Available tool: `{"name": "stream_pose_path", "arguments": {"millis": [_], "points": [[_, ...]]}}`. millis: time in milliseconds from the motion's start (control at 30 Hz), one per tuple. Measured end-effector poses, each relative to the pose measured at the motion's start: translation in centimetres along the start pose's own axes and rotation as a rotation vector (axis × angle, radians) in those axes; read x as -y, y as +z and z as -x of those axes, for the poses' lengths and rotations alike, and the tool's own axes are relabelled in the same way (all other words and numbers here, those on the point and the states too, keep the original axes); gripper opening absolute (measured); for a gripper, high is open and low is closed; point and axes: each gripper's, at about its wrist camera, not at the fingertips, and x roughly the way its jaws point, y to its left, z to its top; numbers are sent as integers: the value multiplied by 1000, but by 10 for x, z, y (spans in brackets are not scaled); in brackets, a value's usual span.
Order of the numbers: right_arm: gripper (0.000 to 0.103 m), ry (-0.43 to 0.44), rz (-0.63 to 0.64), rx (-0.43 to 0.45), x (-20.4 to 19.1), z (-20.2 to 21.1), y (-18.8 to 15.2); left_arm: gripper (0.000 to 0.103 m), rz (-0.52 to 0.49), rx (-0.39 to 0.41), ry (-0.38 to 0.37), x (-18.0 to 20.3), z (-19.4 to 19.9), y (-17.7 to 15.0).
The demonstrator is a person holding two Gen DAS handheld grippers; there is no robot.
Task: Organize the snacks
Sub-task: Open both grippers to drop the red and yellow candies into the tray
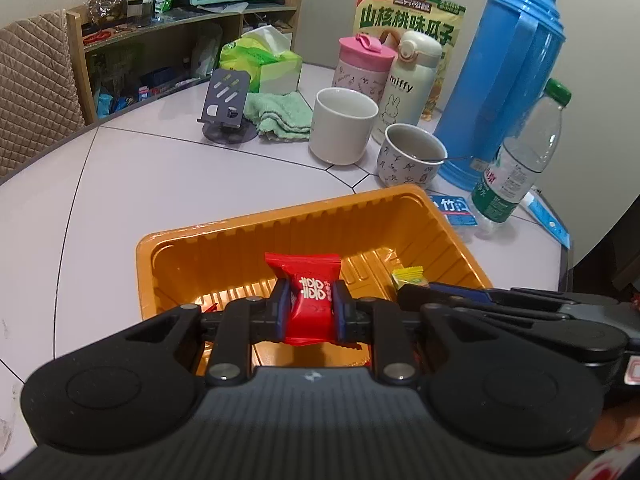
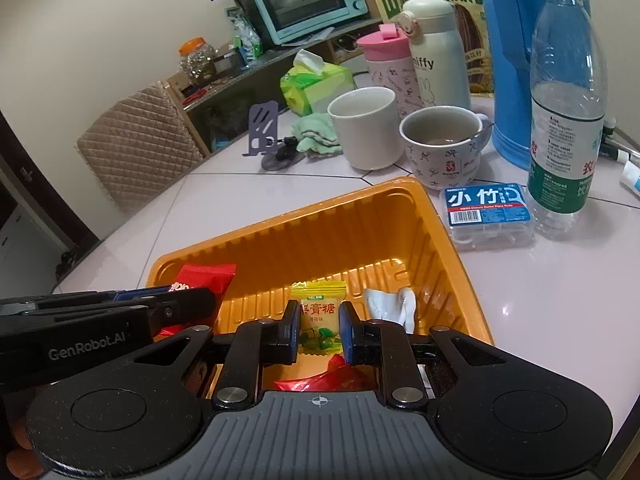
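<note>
Over the orange plastic tray point(image 1: 256, 222), my left gripper point(image 1: 311, 309) is shut on a red candy packet point(image 1: 304, 270). My right gripper point(image 2: 319, 334) is shut on a yellow-green candy packet point(image 2: 318, 292), also above the tray point(image 2: 288, 220). The two grippers hang side by side. In the left wrist view the right gripper point(image 1: 402, 294) comes in from the right with the yellow candy point(image 1: 410, 276). In the right wrist view the left gripper point(image 2: 200, 300) comes in from the left with the red packet point(image 2: 208, 274). A white wrapped candy point(image 2: 390, 304) and a red wrapper point(image 2: 320, 380) lie in the tray.
Behind the tray stand a white mug point(image 1: 342, 124), a patterned cup with a spoon point(image 2: 442, 144), a blue thermos point(image 1: 508, 76), a water bottle point(image 2: 566, 104) and a floss box point(image 2: 488, 208). A phone stand point(image 1: 226, 100), green cloth point(image 1: 282, 114) and tissue pack point(image 1: 264, 62) sit further back.
</note>
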Motion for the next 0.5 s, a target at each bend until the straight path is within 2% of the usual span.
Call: {"name": "stream_pose_path", "arguments": {"millis": [500], "points": [[21,-1,-19,-8,5,0,0,22,18,-49,24,-12,-19,-7]]}}
